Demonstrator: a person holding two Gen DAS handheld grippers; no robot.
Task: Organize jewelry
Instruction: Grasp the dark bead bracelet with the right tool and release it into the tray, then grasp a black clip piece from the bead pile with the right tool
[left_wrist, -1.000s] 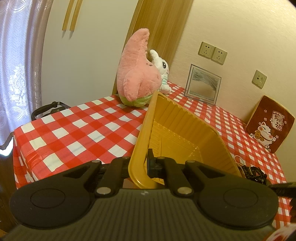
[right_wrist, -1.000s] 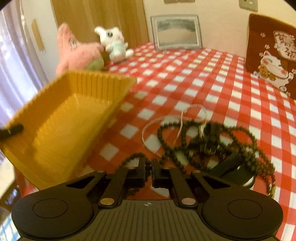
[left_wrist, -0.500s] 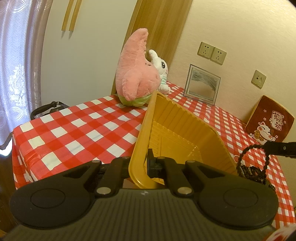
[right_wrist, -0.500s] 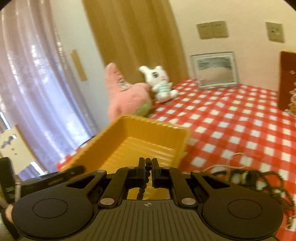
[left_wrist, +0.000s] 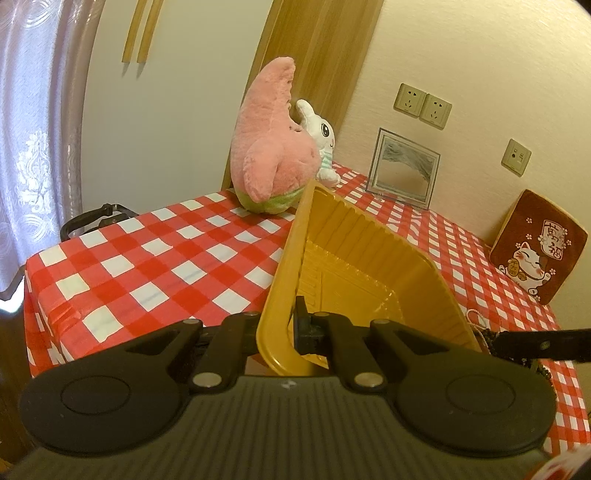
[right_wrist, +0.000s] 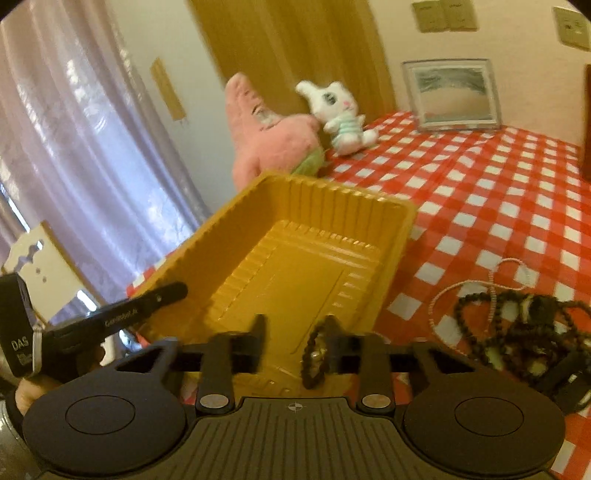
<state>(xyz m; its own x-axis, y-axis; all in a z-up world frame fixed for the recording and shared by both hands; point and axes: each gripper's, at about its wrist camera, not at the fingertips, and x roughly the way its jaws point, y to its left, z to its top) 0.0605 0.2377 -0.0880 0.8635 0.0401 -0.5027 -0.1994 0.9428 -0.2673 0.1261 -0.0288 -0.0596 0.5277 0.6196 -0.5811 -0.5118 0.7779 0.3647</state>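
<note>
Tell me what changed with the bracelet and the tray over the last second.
The right gripper lifted a dark beaded bracelet off the checked table, carried it over the yellow ribbed plastic tray and opened. The left gripper still clamps the tray rim.

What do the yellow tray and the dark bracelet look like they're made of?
The yellow tray looks like thin molded plastic: glossy, with ribbed walls and stepped ridges in its floor. The dark bracelet is a loop of small round beads with a dull finish, perhaps wood or stone; motion blur leaves that open.
</note>
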